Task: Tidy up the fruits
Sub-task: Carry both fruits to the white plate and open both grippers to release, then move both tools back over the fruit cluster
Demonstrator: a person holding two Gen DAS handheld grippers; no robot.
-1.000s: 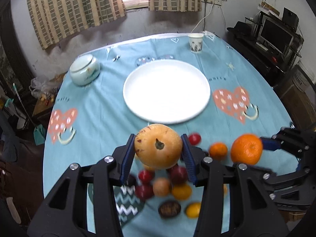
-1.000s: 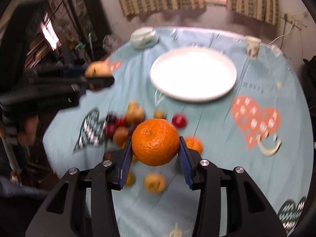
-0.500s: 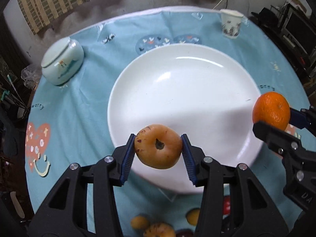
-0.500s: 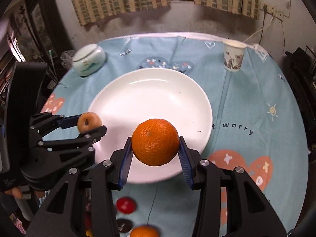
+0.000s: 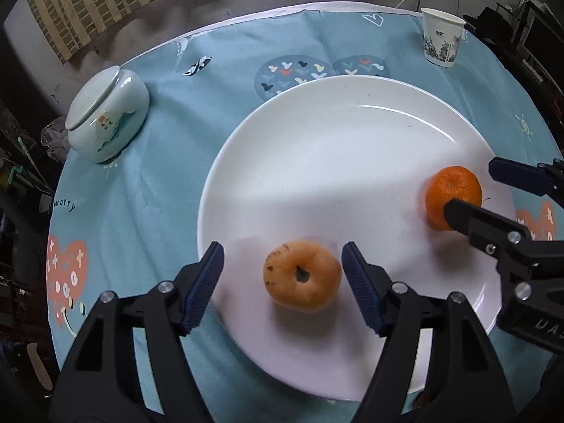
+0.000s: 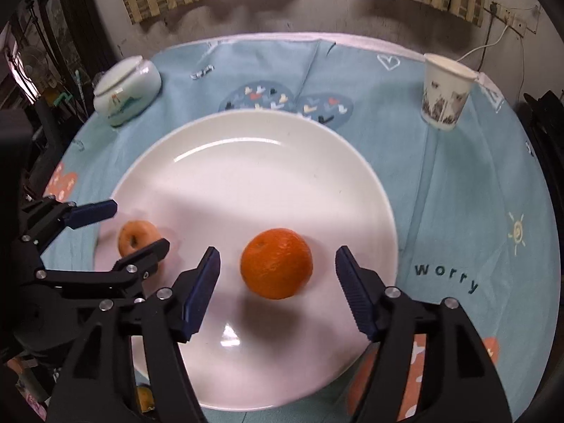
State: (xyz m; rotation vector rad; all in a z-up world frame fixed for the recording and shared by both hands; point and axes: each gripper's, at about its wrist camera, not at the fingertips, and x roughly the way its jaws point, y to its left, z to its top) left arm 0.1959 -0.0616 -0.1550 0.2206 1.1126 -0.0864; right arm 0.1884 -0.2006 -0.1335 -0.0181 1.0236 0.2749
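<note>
A large white plate point(image 5: 317, 134) point(image 6: 246, 162) lies on the blue tablecloth. A tan speckled fruit point(image 5: 302, 275) point(image 6: 135, 237) rests on the plate's near left part, between the fingers of my left gripper point(image 5: 282, 272), whose jaws are opening and whose pads stand clear of it. A bright orange point(image 6: 276, 263) point(image 5: 453, 195) lies on the plate to the right, between the spread fingers of my right gripper point(image 6: 277, 274), also opening and not touching it. Each gripper shows at the edge of the other's view.
A pale green lidded jar point(image 5: 107, 114) point(image 6: 127, 91) stands at the back left. A paper cup point(image 5: 442, 40) point(image 6: 446, 91) stands at the back right. A small yellow fruit point(image 6: 144, 396) peeks out below the plate's near rim. The round table's edge curves close on both sides.
Both grippers carried their fruits from the pile over the plate and lowered them. Their jaws have since spread, and the tan fruit and the orange now lie free on the plate.
</note>
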